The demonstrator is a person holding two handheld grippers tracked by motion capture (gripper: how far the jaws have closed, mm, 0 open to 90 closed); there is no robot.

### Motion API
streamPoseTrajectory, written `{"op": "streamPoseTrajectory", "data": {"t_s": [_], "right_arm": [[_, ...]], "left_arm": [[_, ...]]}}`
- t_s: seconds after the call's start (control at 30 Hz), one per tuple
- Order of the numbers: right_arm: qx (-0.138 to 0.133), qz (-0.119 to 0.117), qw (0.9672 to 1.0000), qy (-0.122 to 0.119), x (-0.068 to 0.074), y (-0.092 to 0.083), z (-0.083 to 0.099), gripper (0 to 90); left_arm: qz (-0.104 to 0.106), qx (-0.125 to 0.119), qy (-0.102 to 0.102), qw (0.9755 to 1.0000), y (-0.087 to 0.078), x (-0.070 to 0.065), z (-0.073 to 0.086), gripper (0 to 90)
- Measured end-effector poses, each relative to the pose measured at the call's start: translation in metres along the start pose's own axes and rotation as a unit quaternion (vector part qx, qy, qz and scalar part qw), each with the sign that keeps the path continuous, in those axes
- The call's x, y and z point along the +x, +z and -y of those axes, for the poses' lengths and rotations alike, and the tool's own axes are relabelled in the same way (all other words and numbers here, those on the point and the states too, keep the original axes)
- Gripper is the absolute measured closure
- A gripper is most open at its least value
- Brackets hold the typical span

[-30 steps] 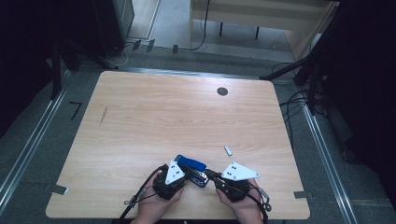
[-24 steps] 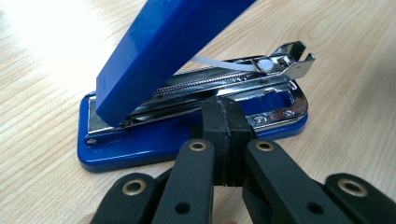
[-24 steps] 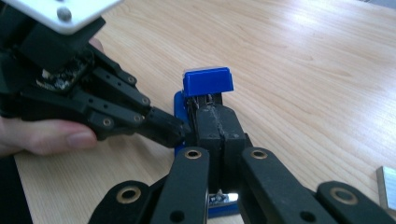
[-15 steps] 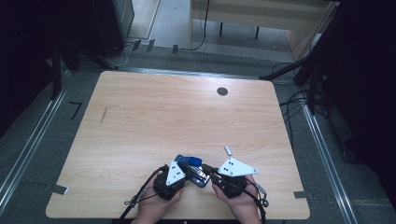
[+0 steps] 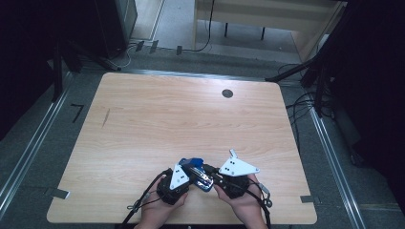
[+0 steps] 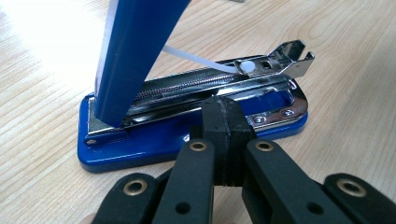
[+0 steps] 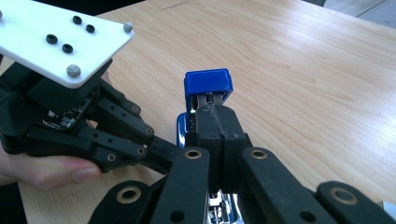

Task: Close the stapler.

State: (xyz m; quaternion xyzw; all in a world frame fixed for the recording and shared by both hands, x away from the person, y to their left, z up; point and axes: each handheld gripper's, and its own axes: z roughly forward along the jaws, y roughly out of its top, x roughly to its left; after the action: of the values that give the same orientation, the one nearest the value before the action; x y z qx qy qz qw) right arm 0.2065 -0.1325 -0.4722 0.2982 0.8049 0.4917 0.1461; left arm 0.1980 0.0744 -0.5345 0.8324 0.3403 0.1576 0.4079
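A blue stapler [image 5: 195, 168] lies near the table's front edge, between my two grippers. In the left gripper view its blue base [image 6: 154, 142] rests flat and its blue cover [image 6: 135, 51] is swung up, baring the chrome staple channel [image 6: 243, 77]. My left gripper [image 6: 224, 112] is shut, its tips against the side of the base and channel. My right gripper [image 7: 215, 116] is shut too, its tips up against the underside of the raised cover's blue end [image 7: 208, 81]. Whether its jaws pinch anything I cannot tell. The left gripper [image 7: 170, 149] reaches in beside it.
A small grey metal piece [image 5: 232, 153] lies on the wooden table [image 5: 157, 119] just beyond the right gripper's white plate [image 5: 237, 167]. A round black grommet [image 5: 227, 93] sits at the far right. Beyond the far edge lie cables and furniture on the floor.
My right gripper has risen a little and come in toward the stapler, and the stapler's blue cover now stands higher. The left gripper has stayed put.
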Motion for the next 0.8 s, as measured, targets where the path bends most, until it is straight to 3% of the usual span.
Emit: {"op": "streamPoseTrajectory", "data": {"t_s": [0.8], "right_arm": [[-0.014,-0.005,0.9999,-0.007,0.003,0.015,-0.021,90.0]], "left_arm": [[0.001,0.0,-0.001,1.0,0.0,0.0,0.0,90.0]]}}
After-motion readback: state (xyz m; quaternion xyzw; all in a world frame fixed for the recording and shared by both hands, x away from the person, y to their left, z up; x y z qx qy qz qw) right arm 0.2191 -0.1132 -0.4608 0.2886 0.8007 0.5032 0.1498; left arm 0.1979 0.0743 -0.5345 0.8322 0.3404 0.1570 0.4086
